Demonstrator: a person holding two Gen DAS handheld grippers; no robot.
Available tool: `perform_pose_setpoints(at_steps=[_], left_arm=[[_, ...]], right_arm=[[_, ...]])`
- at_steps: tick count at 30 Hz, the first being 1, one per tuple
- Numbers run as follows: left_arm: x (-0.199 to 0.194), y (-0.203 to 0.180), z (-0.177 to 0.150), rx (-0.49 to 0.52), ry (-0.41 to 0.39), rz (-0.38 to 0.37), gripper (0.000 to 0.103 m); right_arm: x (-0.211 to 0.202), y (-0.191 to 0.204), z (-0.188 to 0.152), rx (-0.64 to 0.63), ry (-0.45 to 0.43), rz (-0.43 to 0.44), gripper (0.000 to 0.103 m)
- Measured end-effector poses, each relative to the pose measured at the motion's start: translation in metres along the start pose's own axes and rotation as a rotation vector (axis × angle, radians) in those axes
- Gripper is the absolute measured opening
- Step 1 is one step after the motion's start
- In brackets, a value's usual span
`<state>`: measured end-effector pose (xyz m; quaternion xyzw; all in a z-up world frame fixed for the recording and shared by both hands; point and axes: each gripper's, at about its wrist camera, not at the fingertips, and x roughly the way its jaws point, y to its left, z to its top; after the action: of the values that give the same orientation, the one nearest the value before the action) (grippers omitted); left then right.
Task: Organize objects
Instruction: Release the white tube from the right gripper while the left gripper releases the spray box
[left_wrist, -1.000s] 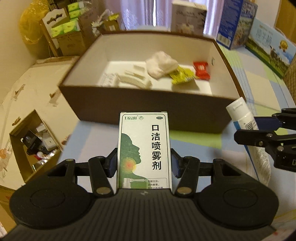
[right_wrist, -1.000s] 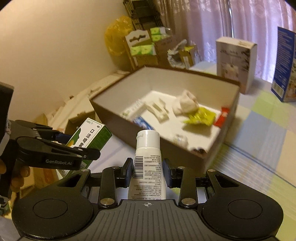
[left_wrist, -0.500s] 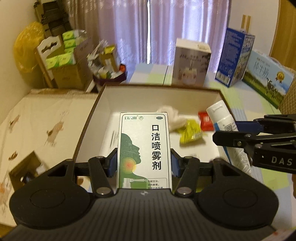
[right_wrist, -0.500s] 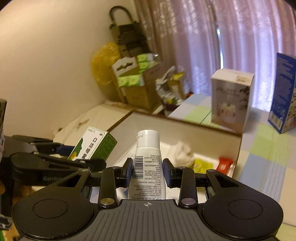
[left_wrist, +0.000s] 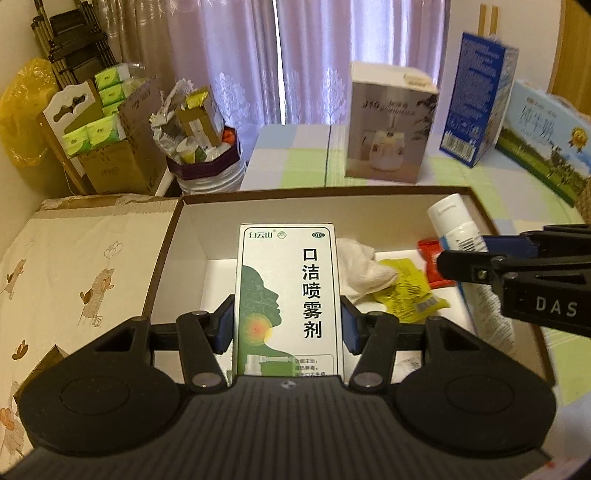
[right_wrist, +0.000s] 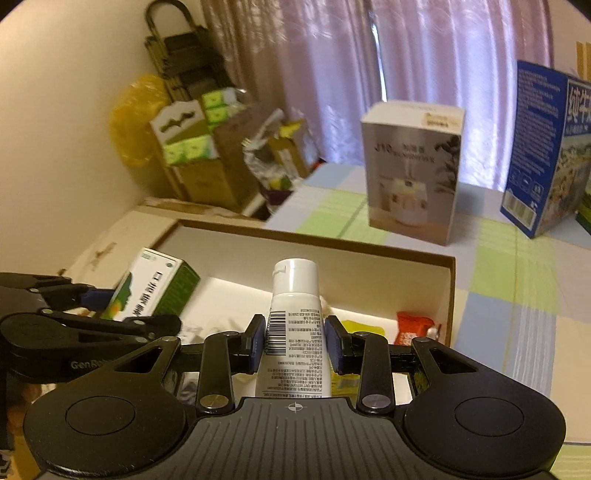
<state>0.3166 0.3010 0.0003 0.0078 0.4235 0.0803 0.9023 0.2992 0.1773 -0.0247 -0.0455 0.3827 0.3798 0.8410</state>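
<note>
Left wrist view: the left claw (left_wrist: 288, 325) is clenched on the spray carton (left_wrist: 288, 299), pads on its two narrow sides, held over the brown box (left_wrist: 162, 254). The carton is judged light and crushable; keep pressure low on its side walls. Further right, the right claw (right_wrist: 293, 345) grips the white tube (right_wrist: 293, 325) at mid-body (soft, probably slippery), also above the box.
</note>
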Motion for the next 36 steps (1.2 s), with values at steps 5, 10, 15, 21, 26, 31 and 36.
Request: perform_pose_setpoints(at_steps=[5, 10, 15, 21, 26, 31, 36], left_arm=[[0.026, 0.008, 0.006, 0.018, 0.030, 0.005, 0.051], [0.043, 0.013, 0.009, 0.025, 0.050, 0.003, 0.051], [0.055, 0.017, 0.011, 0.031, 0.066, -0.002, 0.051], [0.066, 0.021, 0.011, 0.033, 0.083, -0.008, 0.051], [0.074, 0.026, 0.010, 0.032, 0.096, -0.006, 0.051], [0.080, 0.030, 0.010, 0.032, 0.106, -0.002, 0.051], [0.085, 0.033, 0.010, 0.036, 0.114, -0.002, 0.051]], right_arm=[[0.019, -0.008, 0.001, 0.012, 0.034, -0.047, 0.032], [0.034, -0.015, 0.004, 0.031, 0.052, -0.080, 0.032], [0.046, -0.020, 0.007, 0.035, 0.071, -0.100, 0.032], [0.056, -0.028, 0.011, 0.073, 0.099, -0.120, 0.032], [0.055, -0.030, 0.013, 0.080, 0.098, -0.123, 0.033], [0.054, -0.030, 0.010, 0.085, 0.111, -0.121, 0.034], [0.054, -0.027, 0.006, 0.086, 0.122, -0.119, 0.035]])
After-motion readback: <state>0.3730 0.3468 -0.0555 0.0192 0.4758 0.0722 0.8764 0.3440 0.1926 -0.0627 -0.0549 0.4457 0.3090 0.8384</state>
